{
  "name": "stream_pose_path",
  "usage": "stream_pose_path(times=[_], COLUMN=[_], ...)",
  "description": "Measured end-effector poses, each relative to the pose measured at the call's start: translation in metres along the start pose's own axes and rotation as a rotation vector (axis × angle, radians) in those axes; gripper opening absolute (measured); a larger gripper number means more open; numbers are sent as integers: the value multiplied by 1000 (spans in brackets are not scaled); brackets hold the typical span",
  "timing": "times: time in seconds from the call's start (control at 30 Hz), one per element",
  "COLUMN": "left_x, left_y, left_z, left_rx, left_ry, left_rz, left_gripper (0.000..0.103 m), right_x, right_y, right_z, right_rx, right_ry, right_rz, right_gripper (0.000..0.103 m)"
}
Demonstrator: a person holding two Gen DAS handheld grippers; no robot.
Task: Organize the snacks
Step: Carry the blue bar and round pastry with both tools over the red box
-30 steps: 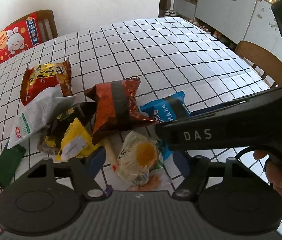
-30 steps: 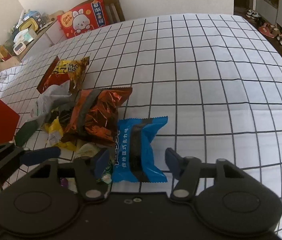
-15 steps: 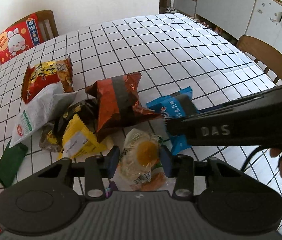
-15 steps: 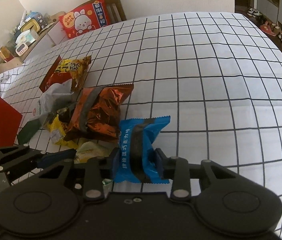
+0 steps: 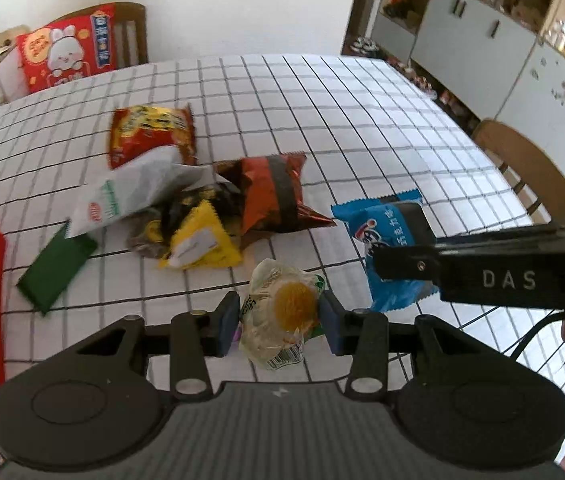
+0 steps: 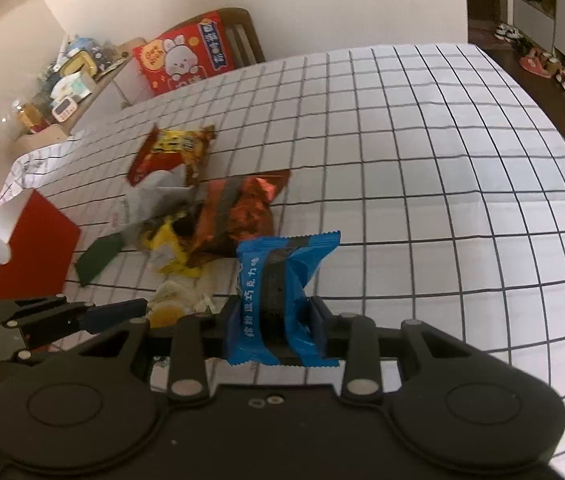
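- Above the checked desk [image 6: 422, 168]: left claw [image 5: 278, 316] clenched on clear yolk pastry packet [image 5: 282, 312]; right claw [image 6: 274, 324] clenched on blue chocolate packet [image 6: 282, 288].
- Handling, judged: carry both level to red box [image 6: 30, 244]; avoid crushing either packet.

You have a white tablecloth [image 5: 362, 128] ruled in a black grid spread over the whole table. At its far end stands a wooden chair [image 5: 130, 32] holding a red cushion [image 5: 66, 54] printed with a white rabbit — upright against the backrest. A second wooden chair [image 5: 530, 168] sits at the right edge. Beyond it, white cabinets [image 5: 478, 52] run along the wall, and shoes [image 6: 542, 68] line the dark floor near a doorway. At far left, a cluttered sideboard [image 6: 66, 80] — its items too small to name.
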State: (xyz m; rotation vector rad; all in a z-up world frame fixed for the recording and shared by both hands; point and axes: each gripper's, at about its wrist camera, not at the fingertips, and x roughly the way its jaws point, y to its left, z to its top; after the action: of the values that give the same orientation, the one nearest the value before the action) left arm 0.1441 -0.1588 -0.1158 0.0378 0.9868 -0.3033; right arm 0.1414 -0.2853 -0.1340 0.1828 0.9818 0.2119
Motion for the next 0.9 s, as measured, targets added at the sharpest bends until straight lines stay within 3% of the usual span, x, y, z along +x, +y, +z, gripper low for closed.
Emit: stream_pose_path(times=[0.43, 0.9], left_x=[-88, -157], left_y=[71, 168], left_z=[-12, -26], left_rx=[-166, -316], left_ry=[-92, -157], left_rz=[106, 245], left_gripper=[42, 42], right_x=[-28, -14], right_y=[82, 199], right_z=[9, 17], right_rx=[-100, -251], right_ry=[-48, -35], right_rz=[89, 205], right_gripper=[34, 34])
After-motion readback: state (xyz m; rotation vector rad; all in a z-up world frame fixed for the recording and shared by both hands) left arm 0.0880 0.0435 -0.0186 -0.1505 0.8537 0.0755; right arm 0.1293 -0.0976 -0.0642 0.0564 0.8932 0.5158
